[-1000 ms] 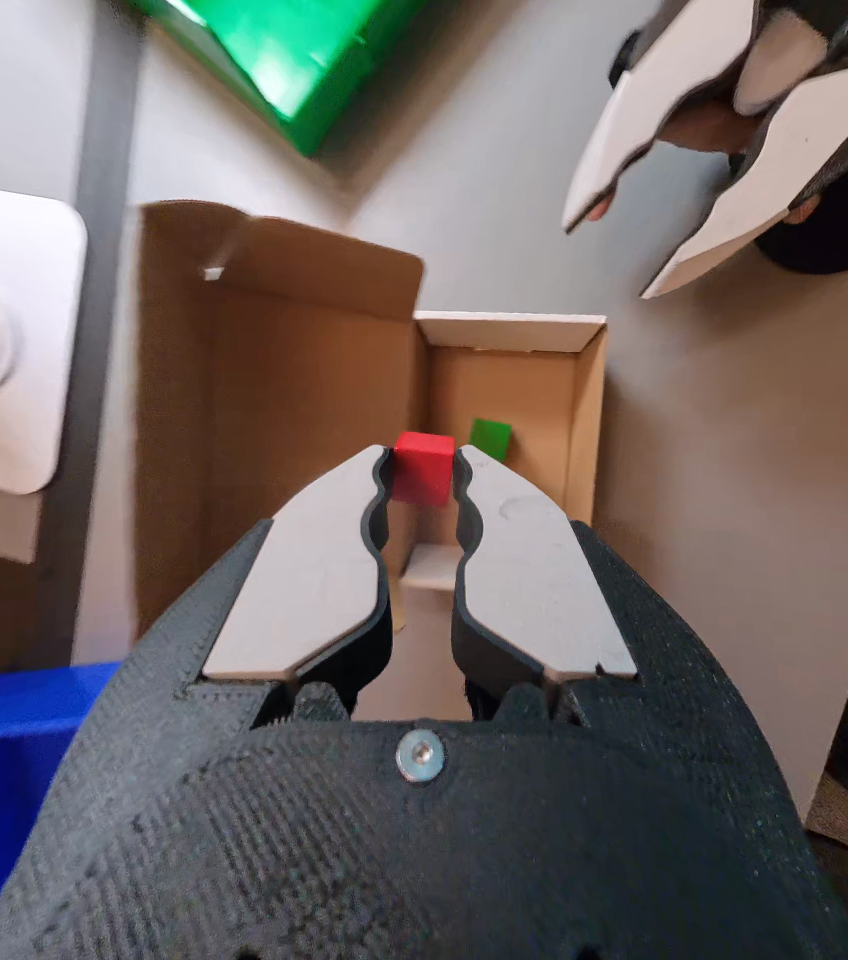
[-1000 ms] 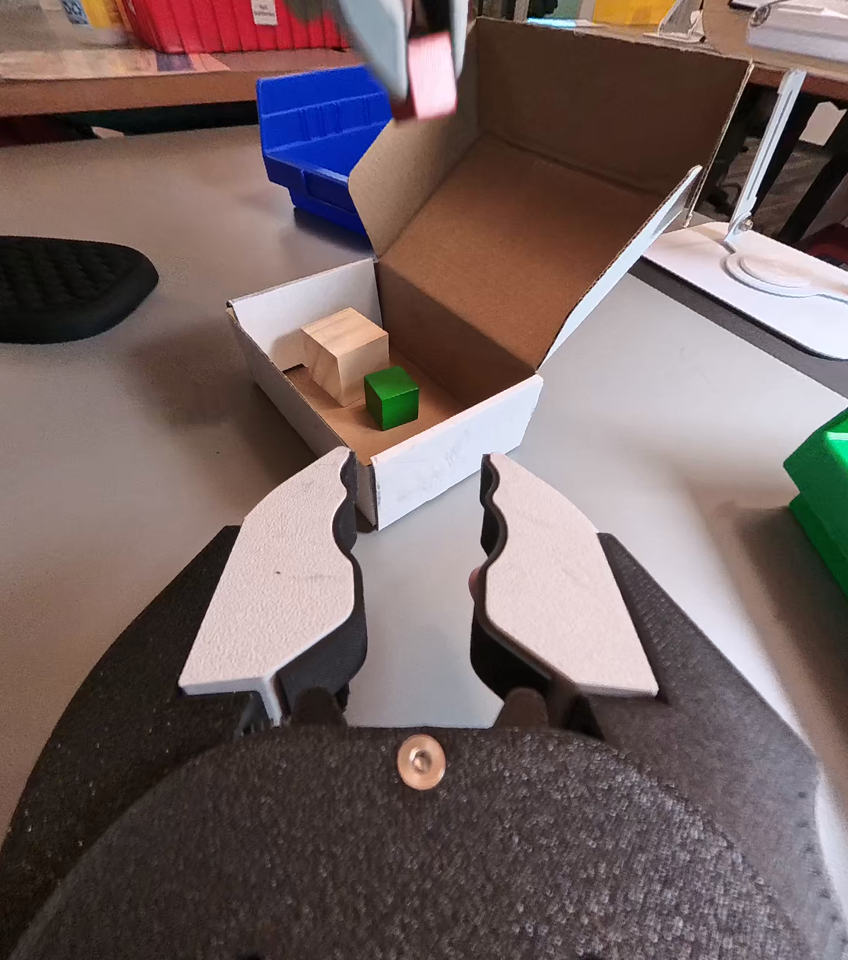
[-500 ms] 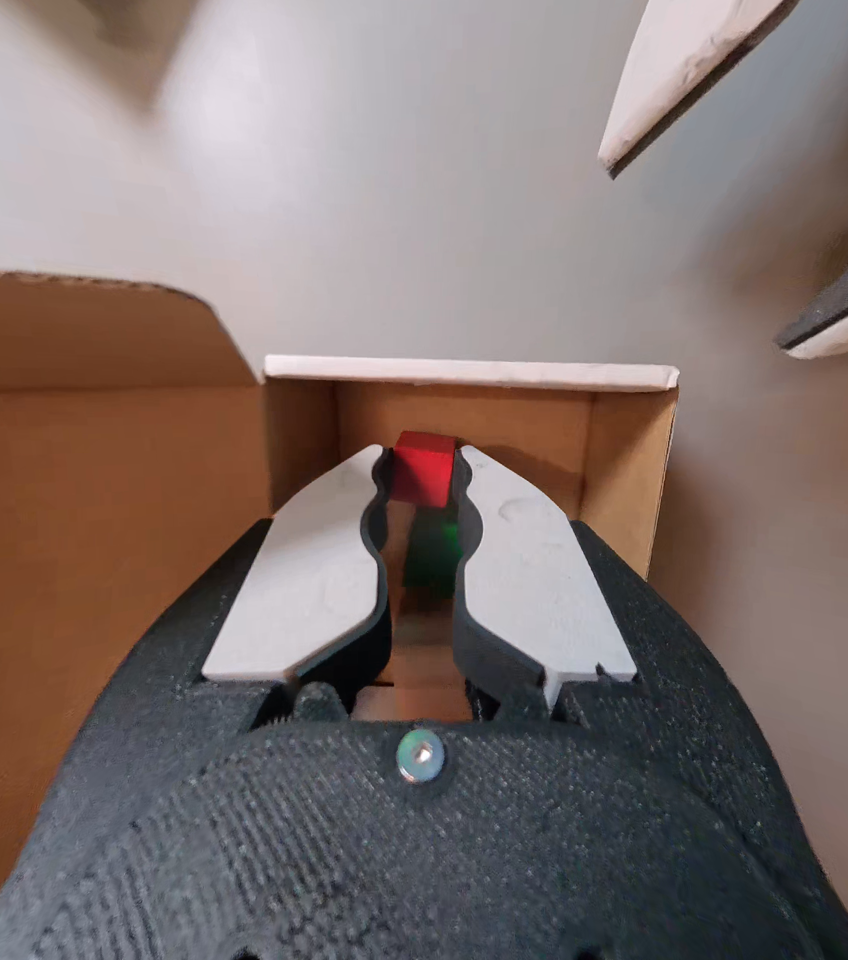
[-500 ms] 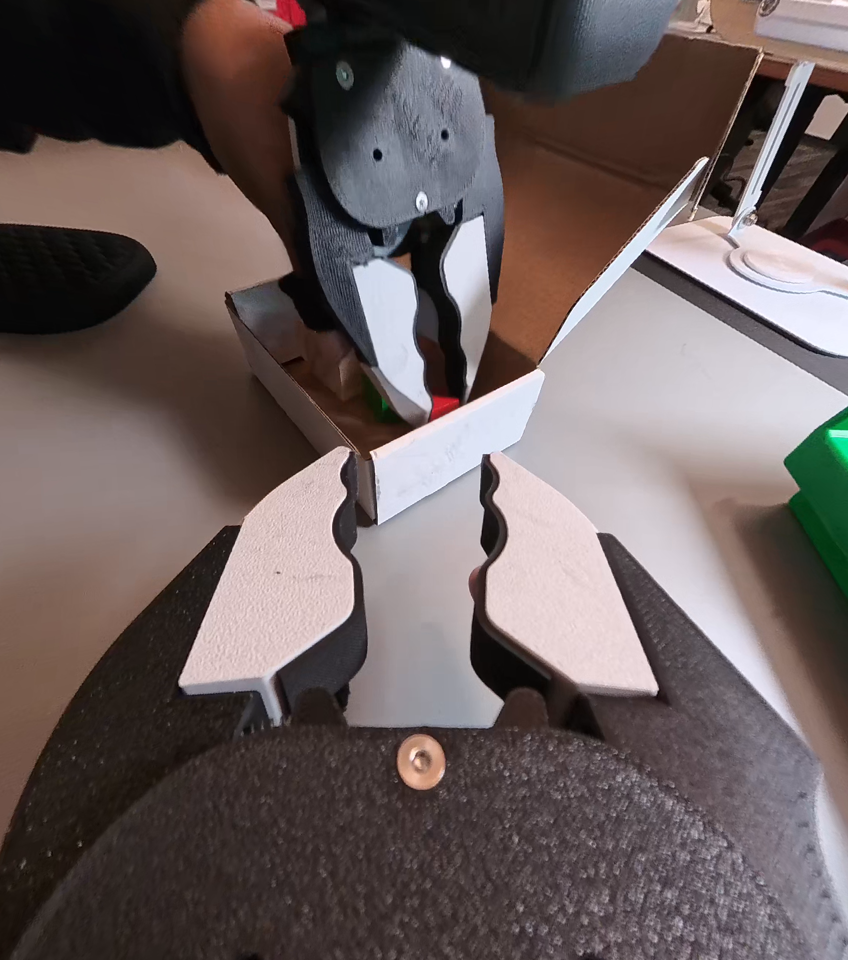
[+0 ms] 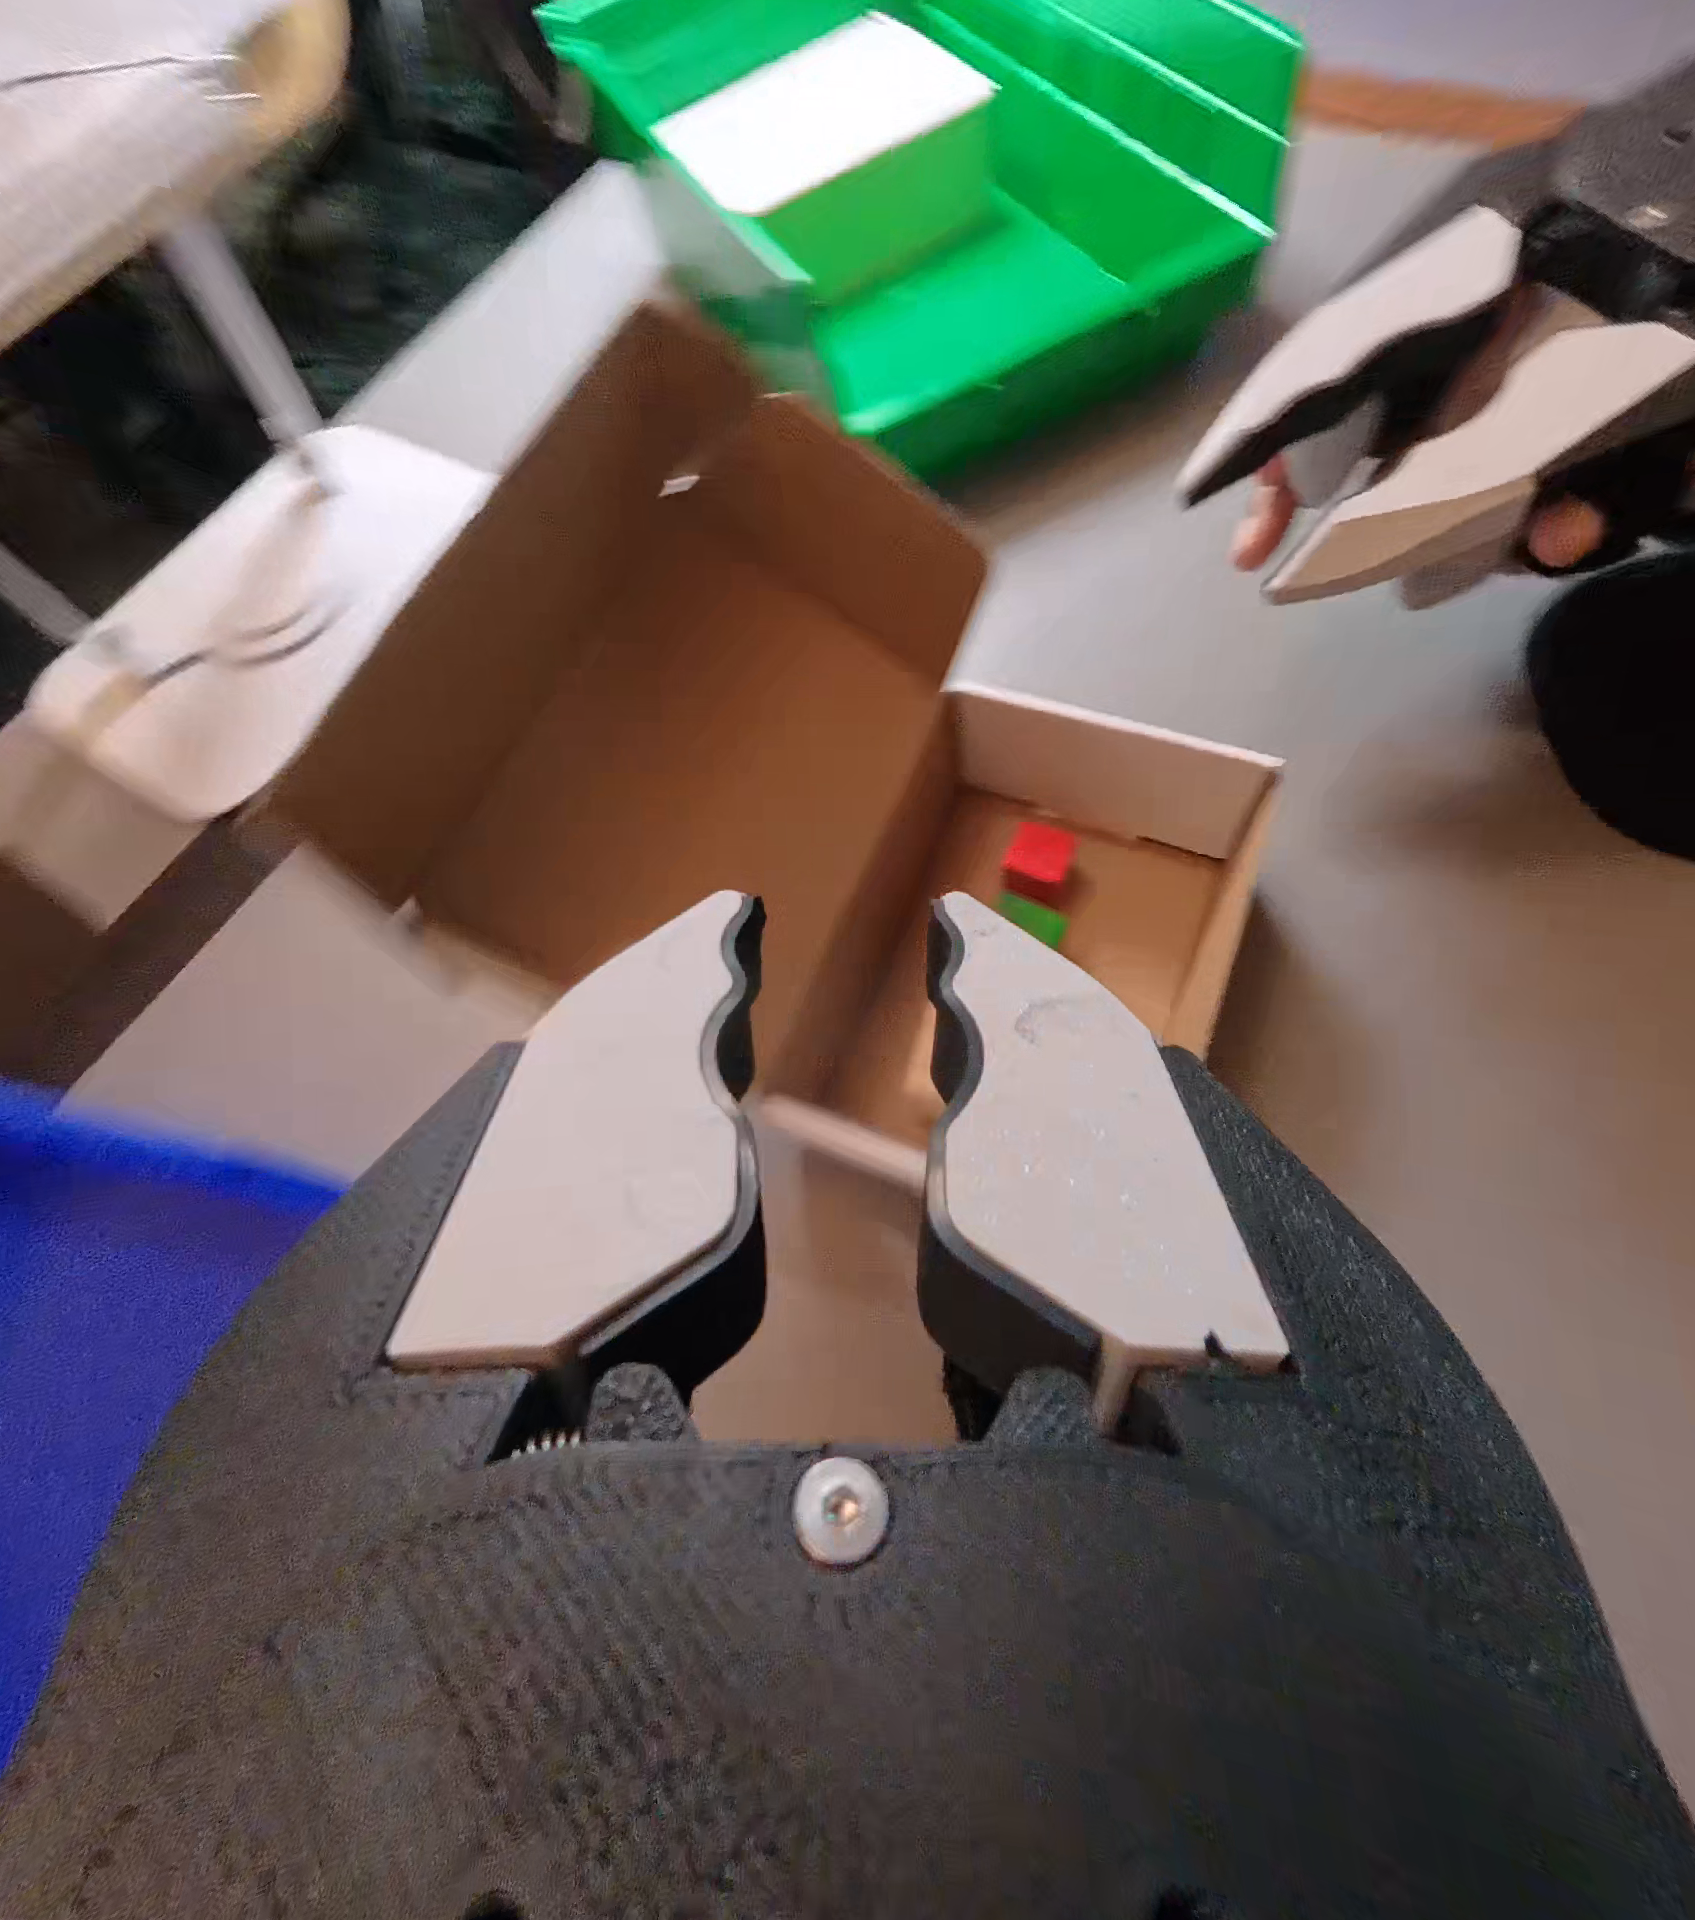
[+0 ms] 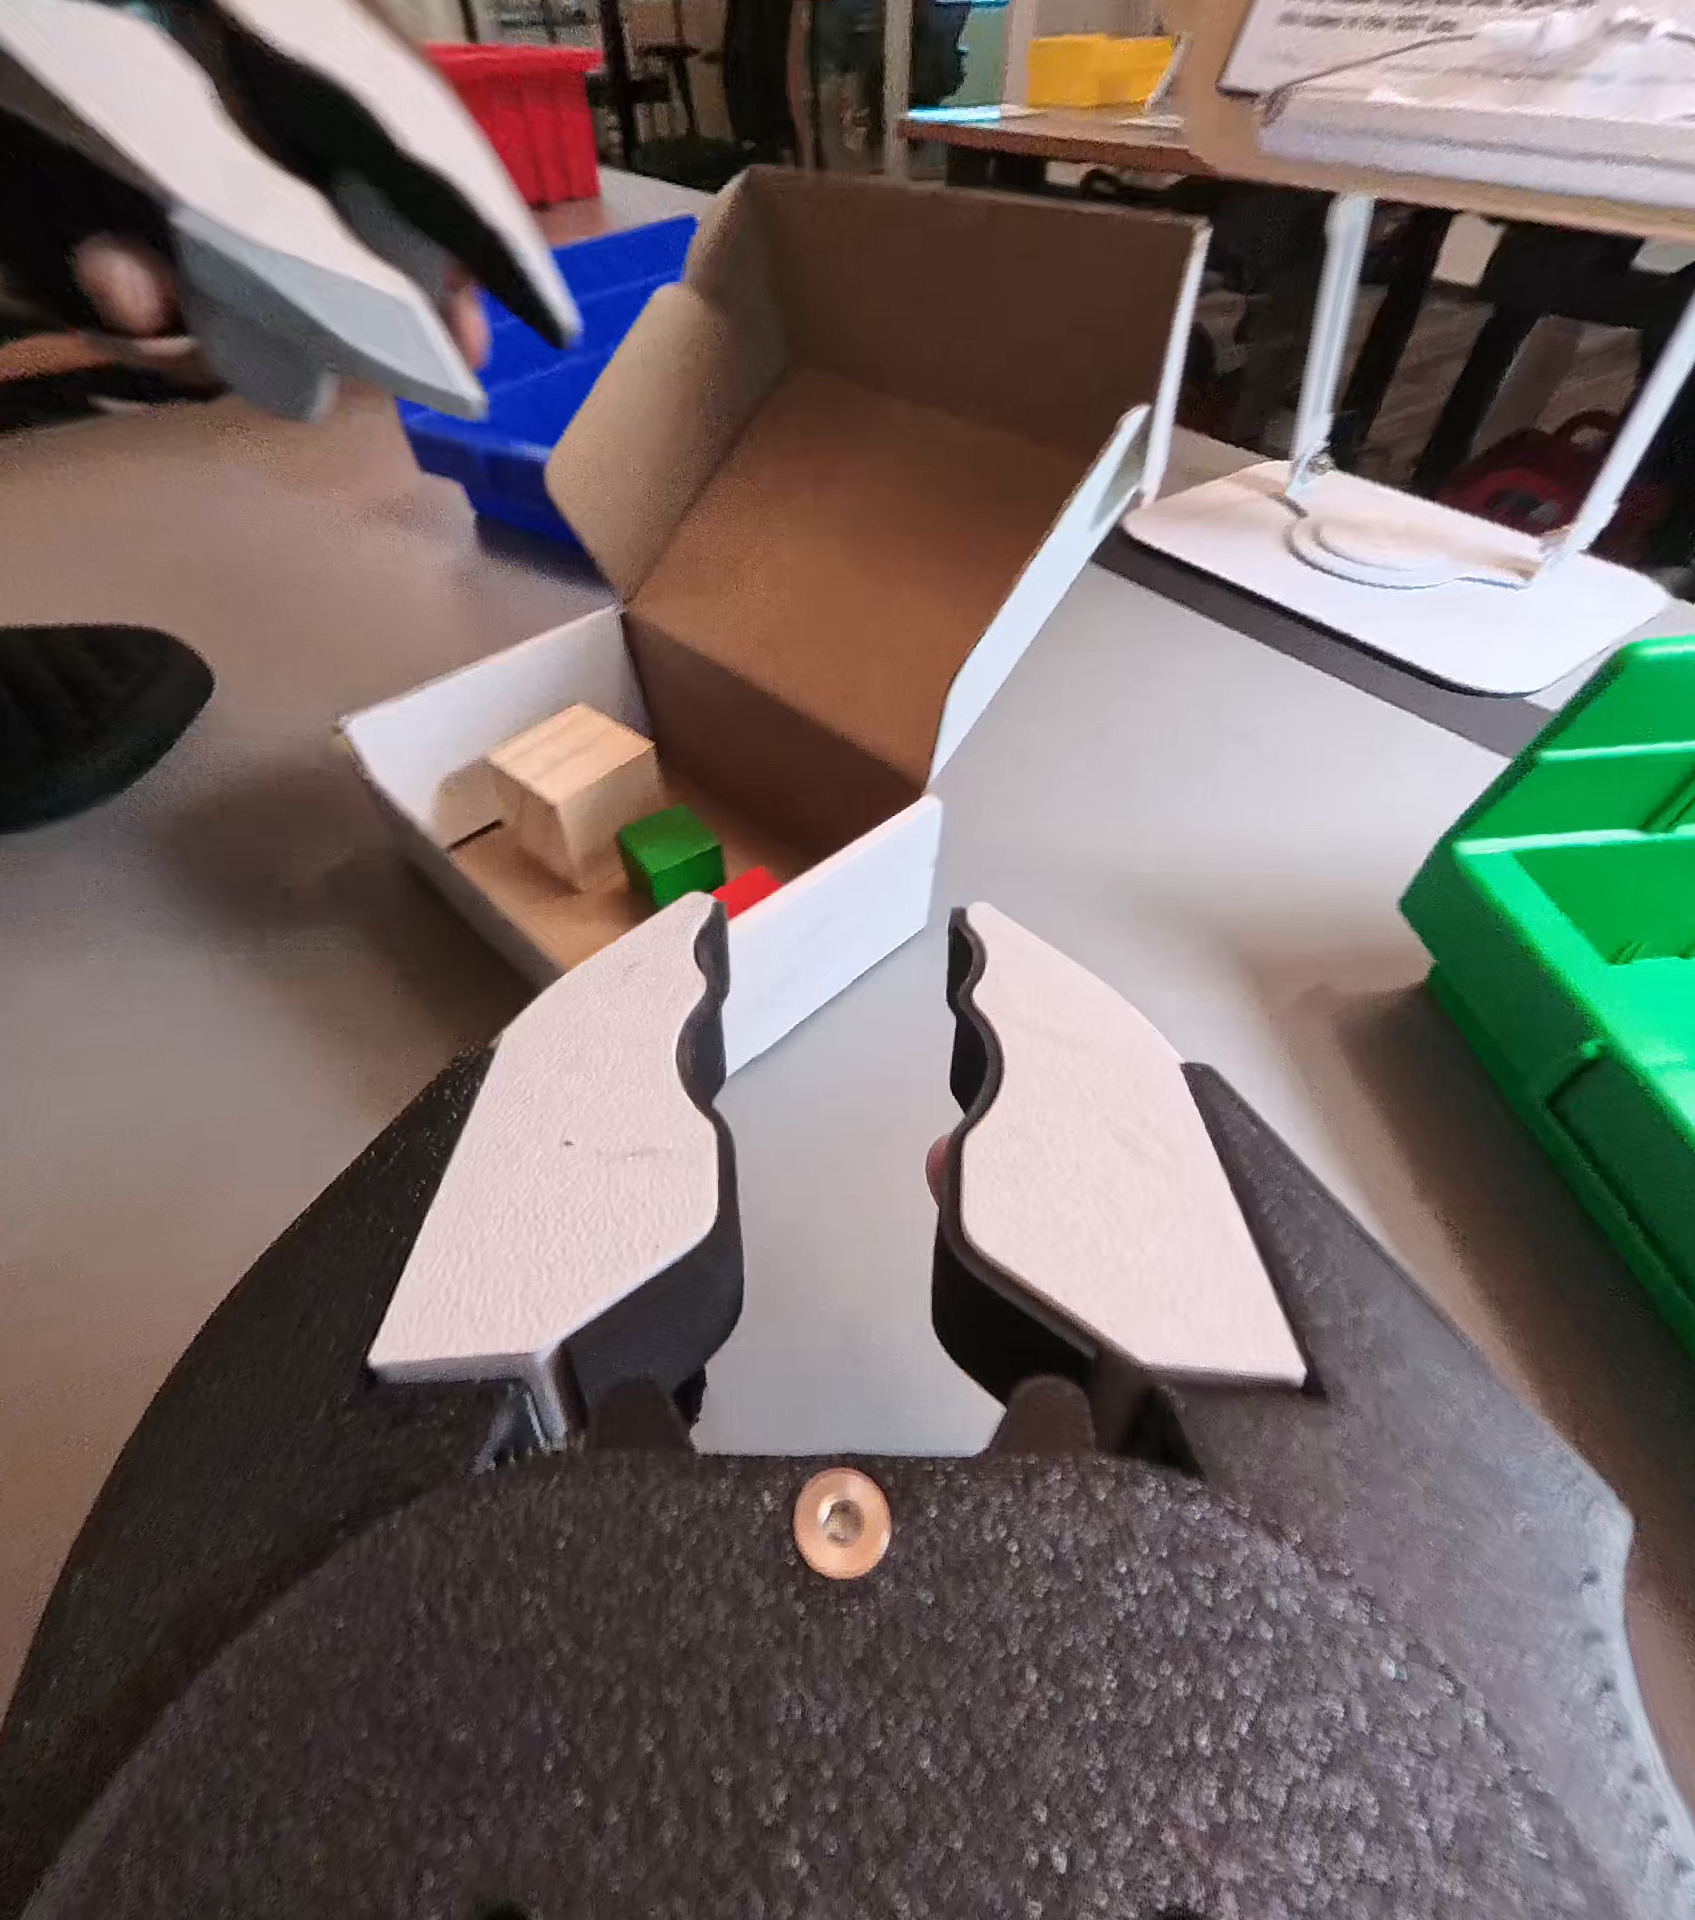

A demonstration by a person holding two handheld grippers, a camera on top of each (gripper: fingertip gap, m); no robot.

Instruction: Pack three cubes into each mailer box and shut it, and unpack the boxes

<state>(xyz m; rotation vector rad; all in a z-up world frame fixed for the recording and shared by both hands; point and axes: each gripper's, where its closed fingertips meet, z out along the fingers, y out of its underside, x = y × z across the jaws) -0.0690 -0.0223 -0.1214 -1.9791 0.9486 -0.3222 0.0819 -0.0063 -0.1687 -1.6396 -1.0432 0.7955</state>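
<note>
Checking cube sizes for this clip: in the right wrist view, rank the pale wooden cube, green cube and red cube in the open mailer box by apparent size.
1. Pale wooden cube, clearly largest.
2. Green cube.
3. Red cube, though the box wall hides most of it, so its rank against green is unsure.

Red cube (image 6: 747,889) mostly hidden behind mailer box (image 6: 827,935) front wall & right gripper's finger; wooden cube out of sight in left wrist view. Green bin (image 6: 1643,966) cut off at right edge. White stand (image 5: 230,613) motion-blurred
</note>
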